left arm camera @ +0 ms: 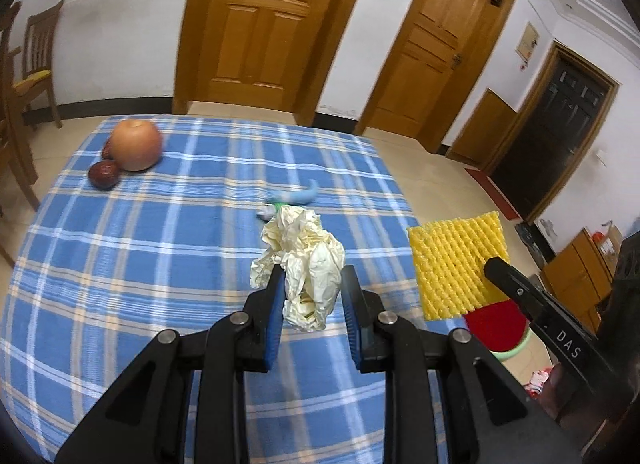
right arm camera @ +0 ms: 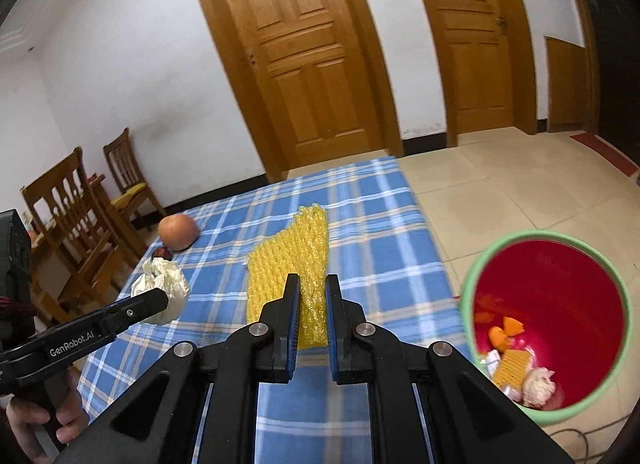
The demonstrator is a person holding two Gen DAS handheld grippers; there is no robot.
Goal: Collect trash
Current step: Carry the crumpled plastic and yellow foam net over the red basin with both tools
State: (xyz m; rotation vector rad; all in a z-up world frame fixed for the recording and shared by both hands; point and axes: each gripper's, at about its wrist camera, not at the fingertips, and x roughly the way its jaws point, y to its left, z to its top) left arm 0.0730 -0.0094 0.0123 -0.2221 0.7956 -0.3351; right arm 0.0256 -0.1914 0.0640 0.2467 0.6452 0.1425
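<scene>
– Both grippers hold something?
– Yes. Left gripper [left arm camera: 310, 276] clamps one crumpled cream paper wad [left arm camera: 304, 264]; right gripper [right arm camera: 312, 284] pinches one yellow foam net sleeve [right arm camera: 288, 264], both above the blue plaid tablecloth [left arm camera: 160, 244].
– And the red, green-rimmed bin [right arm camera: 592, 284]?
– On the floor, holding blurred scraps.

A desk [left arm camera: 120, 264] is covered with a blue checked cloth. A big round orange fruit [left arm camera: 136, 145] is seen near its far corner, with two small dark red fruits [left arm camera: 104, 175] right beside it. Two brown wooden doors [left arm camera: 264, 24] are set in the white wall behind. Wooden chairs [right arm camera: 76, 208] are placed beside the desk on a pale tiled floor [right arm camera: 500, 184].
</scene>
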